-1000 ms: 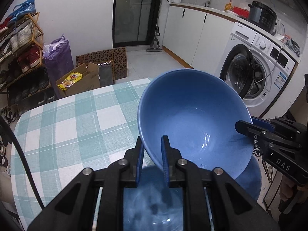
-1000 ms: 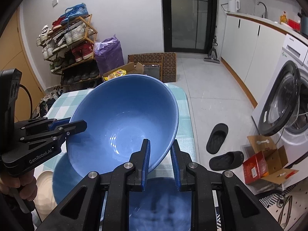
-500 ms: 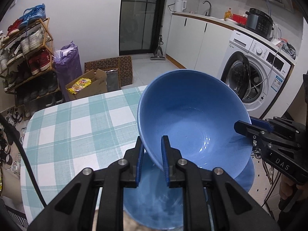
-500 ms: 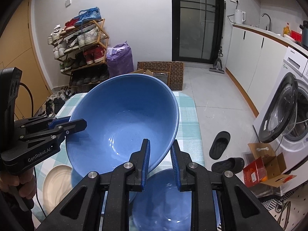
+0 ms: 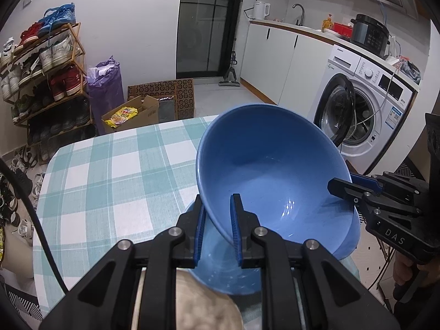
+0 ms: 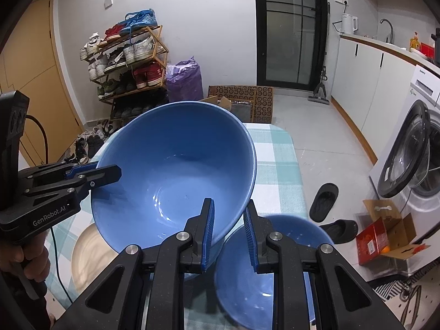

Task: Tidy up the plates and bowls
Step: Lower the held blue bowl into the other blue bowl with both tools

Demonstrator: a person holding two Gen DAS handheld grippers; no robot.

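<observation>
A large blue bowl (image 5: 275, 165) (image 6: 178, 170) hangs tilted above the checked table (image 5: 110, 170), held on two sides of its rim. My left gripper (image 5: 217, 199) is shut on the near-left rim, one finger inside and one outside. My right gripper (image 6: 228, 205) is shut on the opposite rim. Each gripper shows in the other's view, the right gripper (image 5: 334, 185) and the left gripper (image 6: 115, 170). Under the held bowl a smaller blue bowl (image 5: 220, 272) (image 6: 275, 264) rests on the table. Next to it lies a beige plate (image 5: 198, 302) (image 6: 88, 250).
The table's right edge drops to a floor with black slippers (image 6: 324, 198) and a red carton (image 6: 385, 236). A washing machine (image 5: 357, 115) stands with its door open. A shoe rack (image 5: 41, 77) and a purple bag (image 5: 106, 88) stand beyond the far side.
Both grippers have pulled back and slightly up with the large bowl. The smaller blue bowl and the beige plate beneath have come into fuller view.
</observation>
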